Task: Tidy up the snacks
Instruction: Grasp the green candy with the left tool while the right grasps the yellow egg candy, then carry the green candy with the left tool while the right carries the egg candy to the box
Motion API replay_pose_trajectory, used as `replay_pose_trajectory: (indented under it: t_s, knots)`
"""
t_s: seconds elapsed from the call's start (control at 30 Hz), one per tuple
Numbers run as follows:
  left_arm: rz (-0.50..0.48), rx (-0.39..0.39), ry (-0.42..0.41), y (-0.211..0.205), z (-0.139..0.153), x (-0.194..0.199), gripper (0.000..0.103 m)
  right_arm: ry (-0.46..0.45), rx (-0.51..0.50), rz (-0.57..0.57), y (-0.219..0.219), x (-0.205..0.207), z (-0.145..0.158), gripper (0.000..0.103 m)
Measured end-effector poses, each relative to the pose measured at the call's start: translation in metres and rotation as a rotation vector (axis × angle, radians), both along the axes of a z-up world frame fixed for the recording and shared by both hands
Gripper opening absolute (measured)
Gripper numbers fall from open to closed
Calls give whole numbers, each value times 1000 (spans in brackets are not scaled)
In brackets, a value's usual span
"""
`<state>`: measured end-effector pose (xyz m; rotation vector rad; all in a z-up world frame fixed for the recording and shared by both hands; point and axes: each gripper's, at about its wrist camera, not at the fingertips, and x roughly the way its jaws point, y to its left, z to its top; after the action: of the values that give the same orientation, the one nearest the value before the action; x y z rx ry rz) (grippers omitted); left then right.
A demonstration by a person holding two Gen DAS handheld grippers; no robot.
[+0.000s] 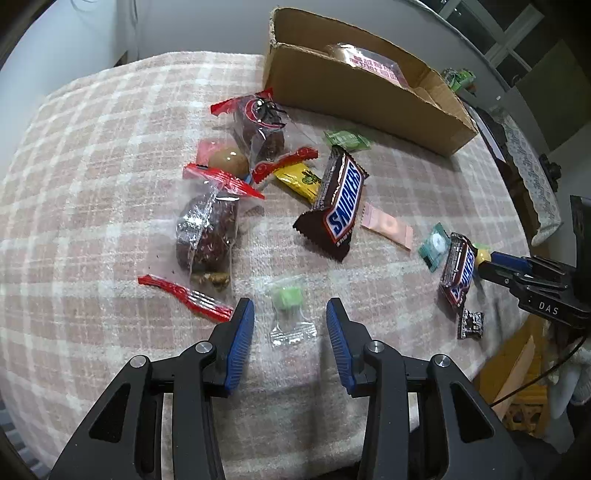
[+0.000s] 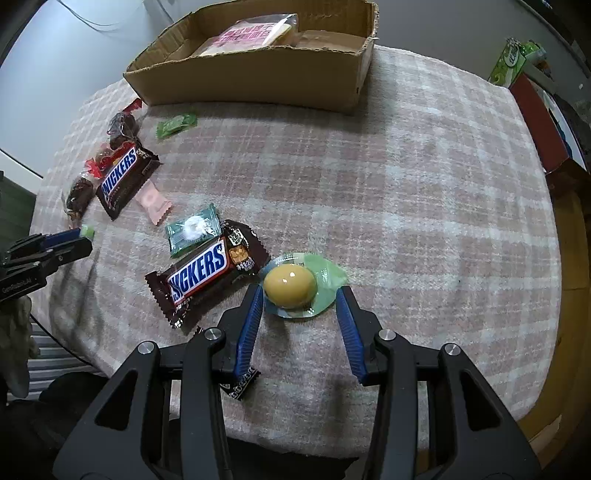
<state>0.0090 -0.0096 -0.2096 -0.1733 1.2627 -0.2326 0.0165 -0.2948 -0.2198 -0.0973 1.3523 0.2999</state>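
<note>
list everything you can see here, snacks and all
cardboard box: 1, brown, far end of the cloth, open top
pink packet: 1, inside the box
Snickers bars: 2, brown, one mid-cloth, one by the right gripper
nut-chocolate packs: 2, clear with red ends, and
jelly cups: 2, yellow with green film, tan with pink film
green cube candy: 1, clear wrap, between the left gripper's fingers
mint packet: 1, teal
pink sachet: 1
yellow candy: 1
green candy: 1, near the box
dark small wrapper: 1
plaid cloth: 1, pink and white
left gripper: open
right gripper: open around the yellow jelly cup
</note>
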Motion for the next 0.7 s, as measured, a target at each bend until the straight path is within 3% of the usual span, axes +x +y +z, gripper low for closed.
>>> replay_pose_trajectory:
  t_s: [0.1, 0.27, 0.3, 0.33, 0.7]
  knots:
    - [-14, 25, -16, -3, 0, 0, 38, -1, -10, 10, 3, 2, -2, 43]
    - [7, 28, -25, 3, 0, 0, 24, 0, -16, 24, 8, 5, -5, 40]
    - [10, 29, -26, 4, -1, 0, 21, 5, -5, 29, 8, 4, -5, 29]
    - [13, 25, -26, 6, -1, 0, 20, 7, -1, 32, 9, 3, -5, 28]
    - [18, 4, -36, 9, 7, -4, 19, -20, 2, 26, 10, 2, 1, 27]
